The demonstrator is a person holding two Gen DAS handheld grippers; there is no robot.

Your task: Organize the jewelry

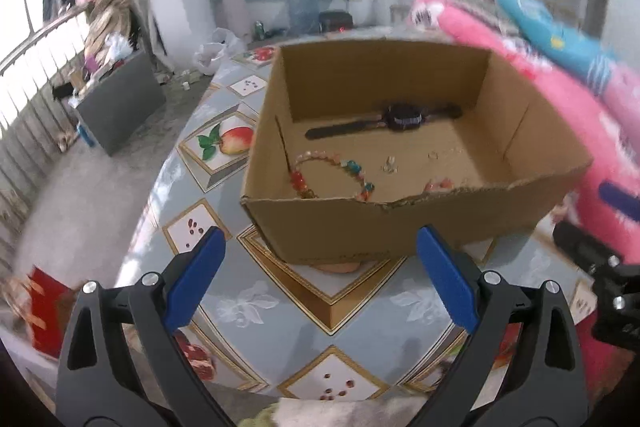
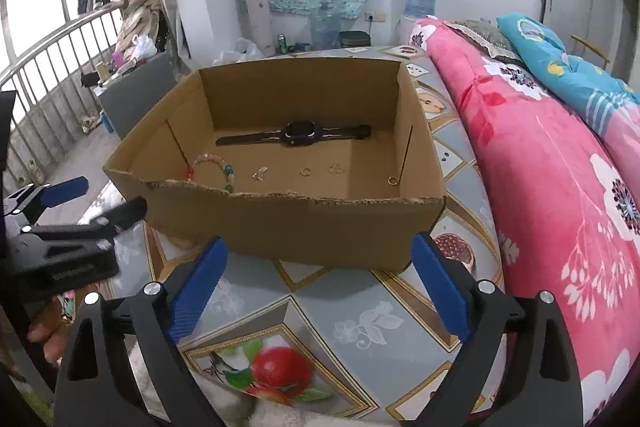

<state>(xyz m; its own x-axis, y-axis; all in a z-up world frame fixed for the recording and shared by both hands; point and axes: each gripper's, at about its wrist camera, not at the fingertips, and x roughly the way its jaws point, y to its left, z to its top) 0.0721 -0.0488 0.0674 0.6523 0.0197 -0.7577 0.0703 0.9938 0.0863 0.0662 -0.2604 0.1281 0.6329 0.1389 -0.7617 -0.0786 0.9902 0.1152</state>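
An open cardboard box (image 1: 360, 227) (image 2: 300, 223) stands on the table ahead of both grippers. Inside it, a dark wristwatch (image 1: 402, 117) (image 2: 298, 134) lies flat by the far wall. A colourful bead bracelet (image 1: 354, 167) (image 2: 229, 171) rests at the near left, with a small earring (image 2: 259, 173) and gold rings (image 2: 306, 171) spread along the floor to its right. My left gripper (image 1: 320, 233) is open and empty just short of the box's front wall. Beside it, my right gripper (image 2: 319, 241) is open too, nothing between its blue pads.
The table (image 1: 280, 307) wears a grey cloth with fruit pictures. A pink flowered blanket (image 2: 540, 167) and a blue pillow (image 2: 560, 67) crowd the table's right side. A grey cabinet (image 1: 120, 107) and a railing (image 2: 60, 39) stand to the left.
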